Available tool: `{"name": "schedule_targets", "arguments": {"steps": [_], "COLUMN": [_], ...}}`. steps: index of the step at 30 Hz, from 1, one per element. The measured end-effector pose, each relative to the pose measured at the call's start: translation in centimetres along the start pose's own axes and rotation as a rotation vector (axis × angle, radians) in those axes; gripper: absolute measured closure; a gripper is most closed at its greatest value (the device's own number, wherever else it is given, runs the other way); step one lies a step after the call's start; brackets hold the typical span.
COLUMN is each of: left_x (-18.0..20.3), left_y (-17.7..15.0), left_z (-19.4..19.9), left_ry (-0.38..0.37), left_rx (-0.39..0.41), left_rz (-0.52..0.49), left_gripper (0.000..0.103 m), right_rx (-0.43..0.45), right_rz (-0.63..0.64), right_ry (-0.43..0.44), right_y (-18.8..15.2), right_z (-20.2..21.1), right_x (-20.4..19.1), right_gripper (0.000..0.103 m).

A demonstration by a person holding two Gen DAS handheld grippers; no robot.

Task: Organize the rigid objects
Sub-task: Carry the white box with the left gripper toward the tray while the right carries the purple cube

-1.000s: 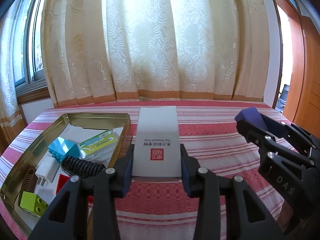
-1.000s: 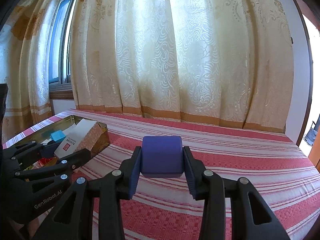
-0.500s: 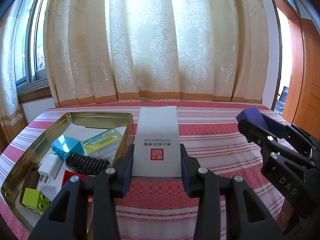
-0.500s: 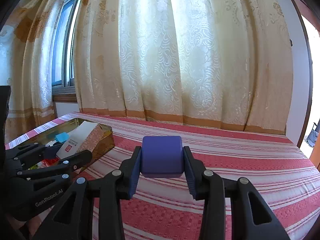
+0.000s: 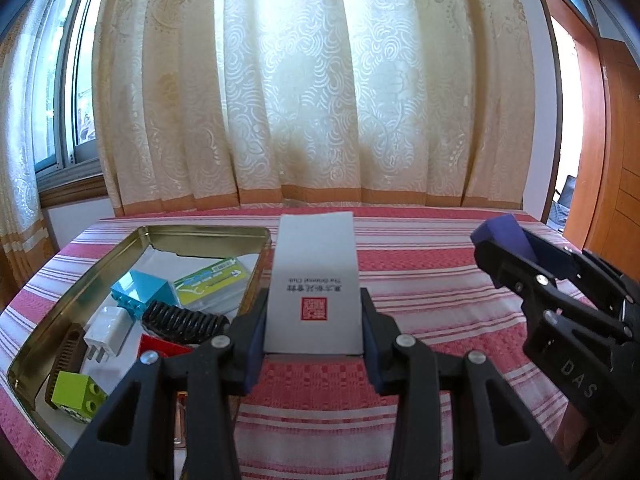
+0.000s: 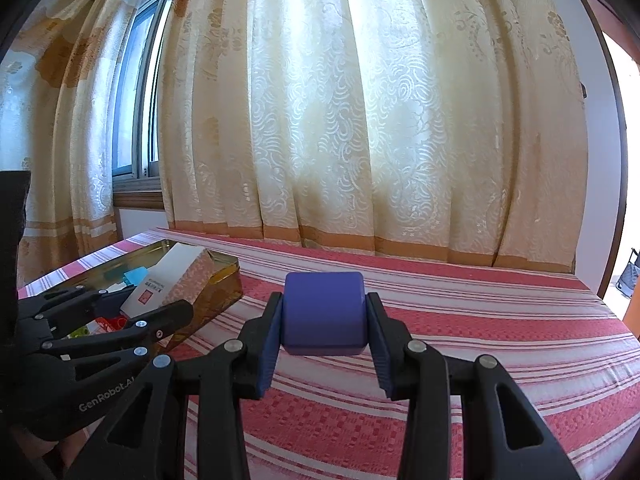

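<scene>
Across the lower frame the red-and-white striped woven cloth (image 5: 420,280) looks unchanged from a second ago, and neither hand has shifted noticeably, so both items are yet to be placed. At lower left, the shiny gold metal tin (image 5: 208,234) already holds plastic bricks and a charger. The left gripper (image 5: 313,336) pinches the smooth white cardboard box (image 5: 314,276) at centre, beside the tin. The right gripper (image 6: 324,332) clamps the matte, rounded purple cube (image 6: 324,312).

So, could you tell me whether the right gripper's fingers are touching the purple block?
Touching. The right wrist view shows the right gripper shut on the purple block, both fingers pressed flat against its sides.
</scene>
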State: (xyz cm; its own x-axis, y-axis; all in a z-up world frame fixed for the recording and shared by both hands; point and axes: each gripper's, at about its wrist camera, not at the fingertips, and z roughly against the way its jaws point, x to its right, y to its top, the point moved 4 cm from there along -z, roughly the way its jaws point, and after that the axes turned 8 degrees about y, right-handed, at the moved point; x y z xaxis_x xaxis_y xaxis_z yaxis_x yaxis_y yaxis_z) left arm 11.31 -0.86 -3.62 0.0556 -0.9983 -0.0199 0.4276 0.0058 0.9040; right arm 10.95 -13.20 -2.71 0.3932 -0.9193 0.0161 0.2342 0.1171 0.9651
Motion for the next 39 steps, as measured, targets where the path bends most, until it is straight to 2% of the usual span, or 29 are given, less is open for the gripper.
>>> {"name": "schedule_targets", "arguments": {"steps": [19, 39], "left_x": [-0.8, -2.9], "left_y": [-0.3, -0.4], "left_z": [0.7, 1.3], "left_ry": [0.0, 0.029], "left_rx": [0.009, 0.031], "left_rz": [0.016, 0.04], "left_gripper": [0.063, 0.063], "right_rx": [-0.005, -0.014], "right_rz": [0.013, 0.046], "right_ry": [0.025, 0.085], "right_y": [0.0, 0.0], "right_z": [-0.1, -0.9], "right_x": [-1.4, -4.8], "right_gripper": [0.06, 0.06]}}
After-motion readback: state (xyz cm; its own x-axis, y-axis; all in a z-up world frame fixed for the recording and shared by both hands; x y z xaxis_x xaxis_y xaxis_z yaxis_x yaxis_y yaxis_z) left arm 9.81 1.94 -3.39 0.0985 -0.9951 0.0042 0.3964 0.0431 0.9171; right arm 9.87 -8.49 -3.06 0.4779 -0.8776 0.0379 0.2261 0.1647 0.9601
